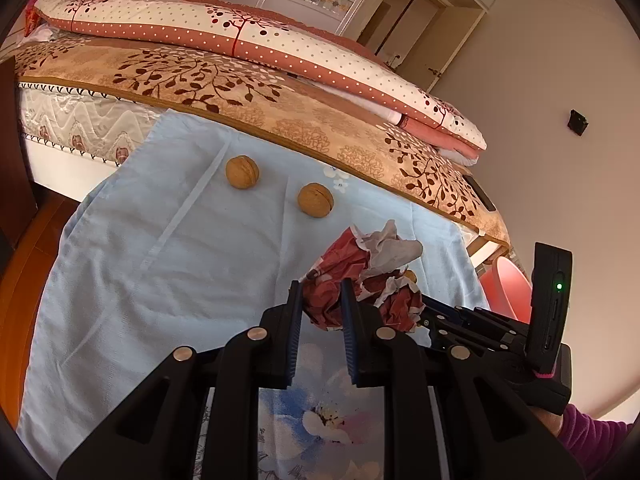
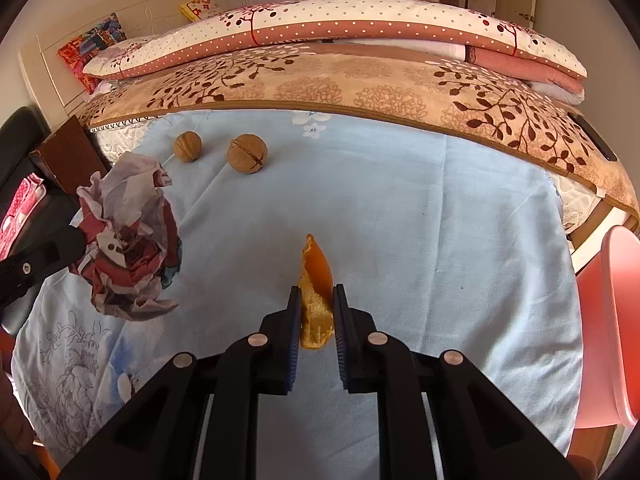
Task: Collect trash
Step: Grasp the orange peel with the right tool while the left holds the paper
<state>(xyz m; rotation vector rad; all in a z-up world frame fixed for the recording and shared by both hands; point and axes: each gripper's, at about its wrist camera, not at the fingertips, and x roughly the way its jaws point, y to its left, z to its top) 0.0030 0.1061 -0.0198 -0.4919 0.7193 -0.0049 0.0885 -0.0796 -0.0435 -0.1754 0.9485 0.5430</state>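
My left gripper [image 1: 320, 292] is shut on a crumpled red and white paper wad [image 1: 368, 276], held above the light blue cloth [image 1: 160, 260]. From the right wrist view the same paper wad [image 2: 128, 240] hangs at the left. My right gripper [image 2: 316, 294] is shut on an orange peel [image 2: 316, 280], which stands upright between the pads over the cloth [image 2: 420, 220]. In the left wrist view the right gripper's body [image 1: 472, 320] shows at the right, its tips hidden behind the wad. Two walnuts [image 1: 242, 172] [image 1: 315, 200] lie further back on the cloth, also walnuts [image 2: 187, 146] [image 2: 247, 153].
A bed with a brown leaf-patterned blanket [image 2: 360, 80] and a folded dotted quilt [image 2: 340, 24] runs along the far edge of the cloth. A pink bin or chair [image 2: 612, 320] stands at the right. A dark wooden piece [image 2: 68, 148] sits at the left. A purple sleeve [image 1: 592, 436] shows.
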